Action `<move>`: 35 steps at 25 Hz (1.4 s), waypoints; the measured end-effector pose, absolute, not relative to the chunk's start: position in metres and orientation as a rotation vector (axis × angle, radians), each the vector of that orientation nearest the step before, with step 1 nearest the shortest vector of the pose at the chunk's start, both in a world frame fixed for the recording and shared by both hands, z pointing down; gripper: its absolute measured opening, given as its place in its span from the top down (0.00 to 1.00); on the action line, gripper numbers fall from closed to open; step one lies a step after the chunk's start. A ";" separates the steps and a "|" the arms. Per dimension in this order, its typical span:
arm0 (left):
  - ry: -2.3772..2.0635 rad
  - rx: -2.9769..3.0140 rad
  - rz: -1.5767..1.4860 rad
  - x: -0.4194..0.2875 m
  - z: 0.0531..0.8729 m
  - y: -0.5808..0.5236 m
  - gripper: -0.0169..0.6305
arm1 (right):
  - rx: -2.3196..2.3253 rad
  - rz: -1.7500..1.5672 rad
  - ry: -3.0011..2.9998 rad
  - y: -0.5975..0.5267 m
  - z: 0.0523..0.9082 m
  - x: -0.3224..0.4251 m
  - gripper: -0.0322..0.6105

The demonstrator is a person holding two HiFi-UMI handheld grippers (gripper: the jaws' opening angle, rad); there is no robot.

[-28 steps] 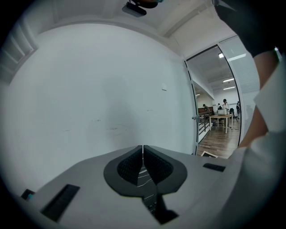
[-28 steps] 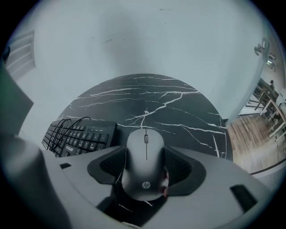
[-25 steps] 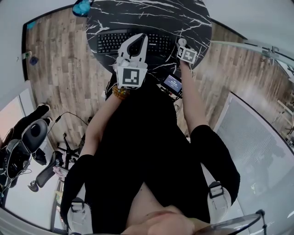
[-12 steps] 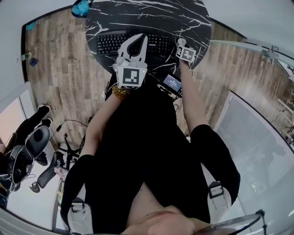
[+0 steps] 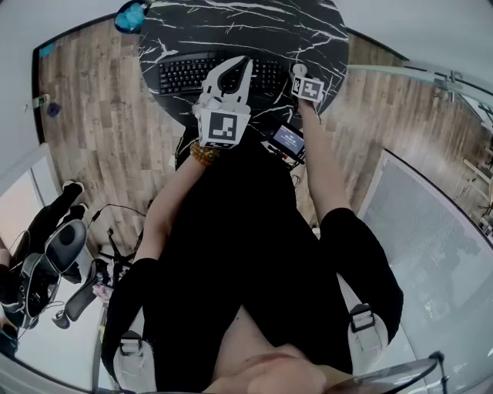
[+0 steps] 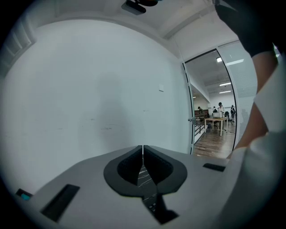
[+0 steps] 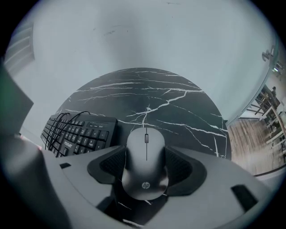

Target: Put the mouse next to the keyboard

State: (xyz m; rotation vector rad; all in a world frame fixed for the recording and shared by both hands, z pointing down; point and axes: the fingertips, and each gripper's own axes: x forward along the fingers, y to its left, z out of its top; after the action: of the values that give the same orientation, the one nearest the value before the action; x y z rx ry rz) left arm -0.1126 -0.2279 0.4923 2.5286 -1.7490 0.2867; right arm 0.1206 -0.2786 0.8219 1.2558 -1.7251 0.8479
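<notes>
We record an office: keyboard [image 5: 181,75] on a round marble table [image 5: 246,19] at 12 o'clock, swivel chairs [image 5: 54,254] at 8 o'clock, wood floor [image 5: 100,115], glass partition [image 6: 210,89] with people at a desk [image 6: 217,120] beyond.

Left gripper [image 6: 143,152] tilted upward, jaws together, right gripper [image 7: 145,156] jaws clamping mouse [image 7: 145,176]

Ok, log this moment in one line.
left gripper: shut, empty | right gripper: shut on mouse | mouse: by keyboard right end, over table | release: not yet
</notes>
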 end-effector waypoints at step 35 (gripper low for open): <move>-1.699 2.595 0.276 -0.069 0.485 -0.208 0.94 | 1.415 0.867 -1.953 -0.277 0.739 0.138 0.51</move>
State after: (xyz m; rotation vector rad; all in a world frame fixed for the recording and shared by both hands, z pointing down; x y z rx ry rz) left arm -0.0692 -0.2075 0.4854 2.5952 -1.6989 0.2759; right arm 0.1384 -0.2768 0.7393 1.4147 -1.9533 0.8671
